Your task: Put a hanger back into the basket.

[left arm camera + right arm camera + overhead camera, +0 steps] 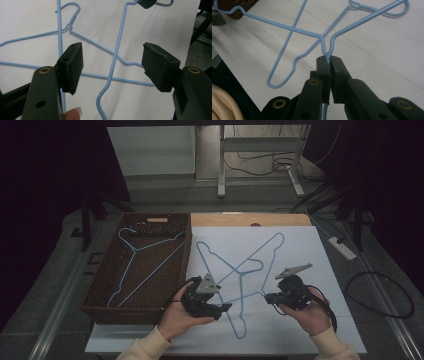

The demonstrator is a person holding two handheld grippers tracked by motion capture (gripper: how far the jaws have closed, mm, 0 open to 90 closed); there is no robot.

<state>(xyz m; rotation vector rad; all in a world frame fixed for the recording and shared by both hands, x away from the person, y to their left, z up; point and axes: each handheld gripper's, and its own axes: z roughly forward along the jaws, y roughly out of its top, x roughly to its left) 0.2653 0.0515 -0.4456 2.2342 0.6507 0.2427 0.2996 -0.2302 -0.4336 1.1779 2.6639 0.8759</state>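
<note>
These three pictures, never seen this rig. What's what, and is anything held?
No robot here: a person holds a two-jaw tool in each hand. The wide picture is from a fixed camera above the table, looking down; the forearms come in from the bottom. The other two pictures come from cameras riding on each tool, looking along its black jaws.

On the white table top lie two blue wire hangers, crossed over each other. To the left stands a brown woven basket with a third hanger inside.

The right hand-held gripper is shut on a hanger's wire, close to a bend; its own view shows the wire pinched between the pads. The left hand-held gripper is open, with a hanger wire running between its jaws but not touching the pads.
</note>
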